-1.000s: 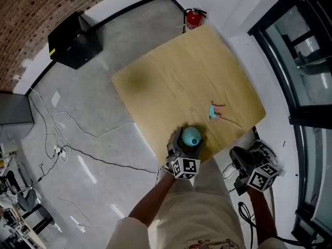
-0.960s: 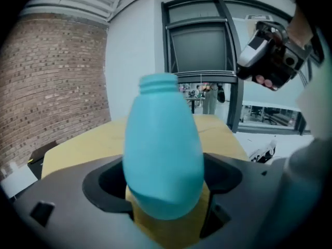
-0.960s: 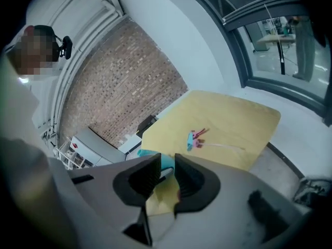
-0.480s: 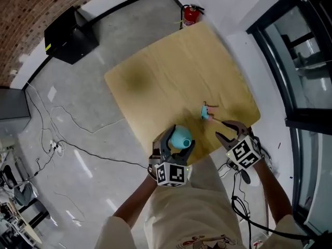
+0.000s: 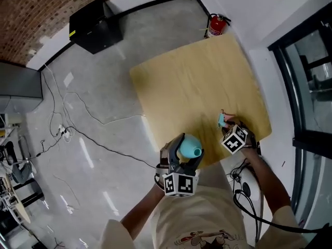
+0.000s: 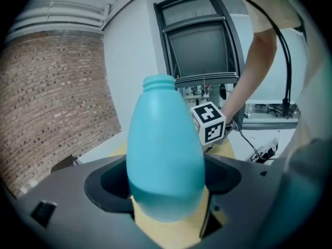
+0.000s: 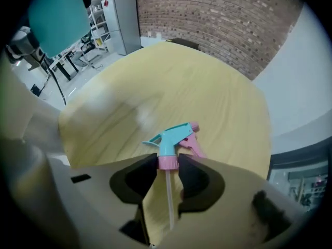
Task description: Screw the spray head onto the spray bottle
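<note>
Left tongs (image 6: 166, 183) clamp the teal plastic spray bottle (image 6: 165, 139); right tongs (image 7: 167, 162), jaws just widening, straddle the unlifted teal-and-pink plastic spray head (image 7: 171, 138); screwing remains.

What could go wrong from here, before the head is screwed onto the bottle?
The right gripper has just been opening its jaws, which stand astride the pink collar of the head, lying flat on the table. A grip on that small round part may slip or tilt the head.
The tube runs back between those jaws and could get bent.
The left gripper holds the bottle low on its smooth round body, so it may turn during screwing.
</note>
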`<state>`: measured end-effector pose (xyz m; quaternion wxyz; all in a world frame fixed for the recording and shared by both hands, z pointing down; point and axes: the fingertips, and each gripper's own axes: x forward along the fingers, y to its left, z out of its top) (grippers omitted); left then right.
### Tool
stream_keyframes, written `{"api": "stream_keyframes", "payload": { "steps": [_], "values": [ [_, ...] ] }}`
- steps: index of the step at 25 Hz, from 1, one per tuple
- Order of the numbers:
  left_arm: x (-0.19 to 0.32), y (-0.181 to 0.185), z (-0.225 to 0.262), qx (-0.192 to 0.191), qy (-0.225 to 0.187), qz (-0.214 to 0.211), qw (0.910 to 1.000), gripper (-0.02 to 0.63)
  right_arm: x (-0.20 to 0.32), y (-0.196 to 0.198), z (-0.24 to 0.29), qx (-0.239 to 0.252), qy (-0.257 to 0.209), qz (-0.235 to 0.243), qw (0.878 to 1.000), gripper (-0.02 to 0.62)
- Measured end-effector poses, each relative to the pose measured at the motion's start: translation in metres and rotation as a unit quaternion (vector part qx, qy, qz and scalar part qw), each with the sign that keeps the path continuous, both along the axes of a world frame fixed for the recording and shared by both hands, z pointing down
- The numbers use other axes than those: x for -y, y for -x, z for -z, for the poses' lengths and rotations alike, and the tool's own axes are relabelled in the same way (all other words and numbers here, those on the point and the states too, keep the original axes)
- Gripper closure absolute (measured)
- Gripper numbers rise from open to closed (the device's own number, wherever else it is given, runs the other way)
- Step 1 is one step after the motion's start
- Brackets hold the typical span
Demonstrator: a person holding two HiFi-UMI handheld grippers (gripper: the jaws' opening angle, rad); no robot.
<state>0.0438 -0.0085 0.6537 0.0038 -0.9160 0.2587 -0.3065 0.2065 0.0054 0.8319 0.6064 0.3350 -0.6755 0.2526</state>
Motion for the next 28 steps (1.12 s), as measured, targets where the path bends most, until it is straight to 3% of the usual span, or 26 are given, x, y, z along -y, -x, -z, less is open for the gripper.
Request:
{"api": "stream_keyframes", "payload": {
  "steps": [5,7,8,10,12,14,17,19,21,23,25,28],
  "values": [
    [0.006,0.002,0.013,-0.002,-0.002,0.0,1.0,0.195,0.01,0.009,0.01,0.028,-0.02,-0.008,0.999,0.465],
    [0.01,-0.001,0.024,-0.008,-0.004,0.002,1.0,0.195,0.025,0.022,0.045,0.095,-0.057,-0.048,0.993,0.466],
    [0.013,-0.002,0.03,-0.013,-0.002,0.005,0.9999,0.195,0.037,0.03,0.073,0.142,-0.084,-0.072,0.984,0.465],
    [0.021,-0.004,0.043,-0.023,0.007,0.014,0.9996,0.195,0.064,0.048,0.147,0.253,-0.151,-0.118,0.948,0.466],
    [0.028,-0.009,0.057,-0.031,0.02,0.022,0.9991,0.195,0.091,0.06,0.237,0.363,-0.225,-0.145,0.892,0.466],
    [0.034,-0.018,0.071,-0.032,0.037,0.022,0.9986,0.195,0.11,0.063,0.327,0.452,-0.298,-0.149,0.828,0.466],
    [0.041,-0.034,0.095,-0.015,0.066,0.012,0.9976,0.195,0.125,0.058,0.444,0.542,-0.376,-0.132,0.74,0.466],
    [0.047,-0.043,0.114,0.002,0.06,0.006,0.9982,0.195,0.127,0.055,0.504,0.575,-0.415,-0.109,0.697,0.466],
    [0.055,-0.049,0.132,0.014,0.043,0.004,0.999,0.195,0.123,0.055,0.548,0.596,-0.439,-0.08,0.667,0.466],
    [0.061,-0.052,0.148,0.02,0.028,0.005,0.9994,0.195,0.116,0.059,0.576,0.611,-0.449,-0.05,0.65,0.466],
    [0.063,-0.056,0.16,0.025,0.017,0.007,0.9995,0.195,0.107,0.065,0.589,0.619,-0.449,-0.024,0.644,0.466],
    [0.062,-0.061,0.175,0.025,0.011,0.007,0.9996,0.195,0.097,0.071,0.589,0.622,-0.441,-0.002,0.647,0.466]
  ]
}}
